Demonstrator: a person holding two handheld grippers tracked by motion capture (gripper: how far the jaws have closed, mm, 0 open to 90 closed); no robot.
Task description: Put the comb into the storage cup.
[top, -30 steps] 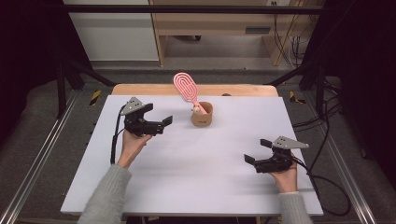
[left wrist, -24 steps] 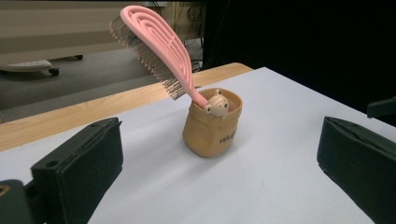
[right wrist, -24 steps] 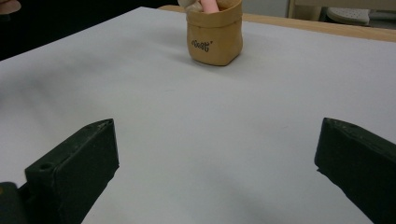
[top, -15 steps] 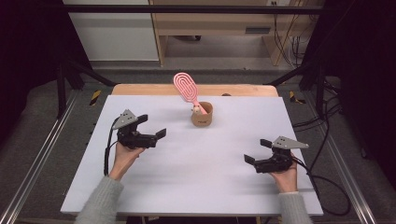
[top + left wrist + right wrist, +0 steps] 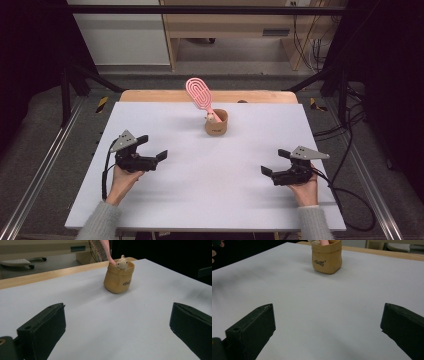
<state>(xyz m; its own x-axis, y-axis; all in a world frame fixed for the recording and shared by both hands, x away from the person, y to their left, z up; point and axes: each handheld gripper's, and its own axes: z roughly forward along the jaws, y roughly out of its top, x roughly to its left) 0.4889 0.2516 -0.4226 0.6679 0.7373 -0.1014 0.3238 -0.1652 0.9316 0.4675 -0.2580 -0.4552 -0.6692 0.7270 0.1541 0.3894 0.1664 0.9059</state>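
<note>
Pink brush standing in the tan pouch, both grippers empty and back near the table's front edge.

The pink oval plastic hairbrush [image 5: 199, 95] stands handle-down in the small tan paper-like pouch [image 5: 216, 123] at the far middle of the white table [image 5: 250, 200], its head leaning up and to the left, with a little cream figurine [image 5: 122, 263] peeping over the pouch rim beside the handle. The left gripper [image 5: 151, 151] lies at the near left and the right gripper [image 5: 272, 162] at the near right, each with its jaws spread wide and nothing between them, both well apart from the pouch. Judged from this layout, the placing of the brush looks finished, and nothing plainly remains beyond resting the hands.
</note>
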